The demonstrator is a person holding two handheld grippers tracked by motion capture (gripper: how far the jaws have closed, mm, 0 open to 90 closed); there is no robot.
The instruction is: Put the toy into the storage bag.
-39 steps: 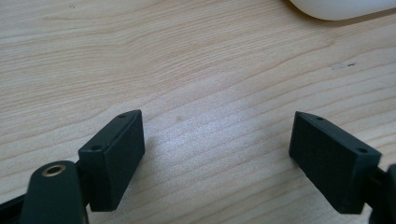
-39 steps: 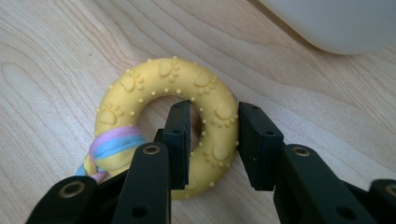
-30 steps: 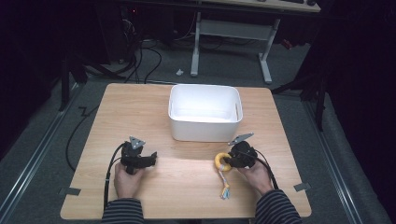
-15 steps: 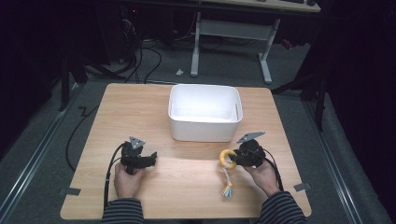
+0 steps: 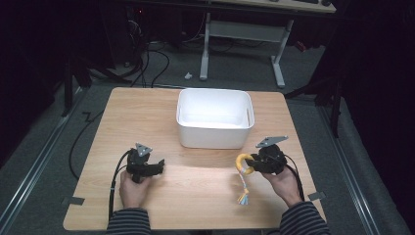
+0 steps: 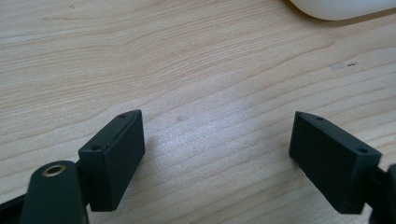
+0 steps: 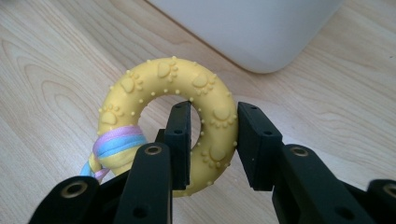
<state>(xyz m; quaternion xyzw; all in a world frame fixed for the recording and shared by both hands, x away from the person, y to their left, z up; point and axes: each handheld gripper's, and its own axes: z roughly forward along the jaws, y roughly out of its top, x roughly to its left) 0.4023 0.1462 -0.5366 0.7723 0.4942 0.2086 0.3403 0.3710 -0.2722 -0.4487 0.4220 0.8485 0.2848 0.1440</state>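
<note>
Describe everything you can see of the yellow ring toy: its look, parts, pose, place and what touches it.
The yellow ring toy looks like rubber, studded with small bumps and raised paw prints. A pastel rope of pink, lilac and blue strands is tied round it and hangs toward the table. The right gripper clamps one side of the ring, one jaw through its hole, near the white bin.

No readable text, no labels, no brands, no numbers, raised paw-print marks on the yellow ring (image 7: 187, 93), no lettering there
</note>
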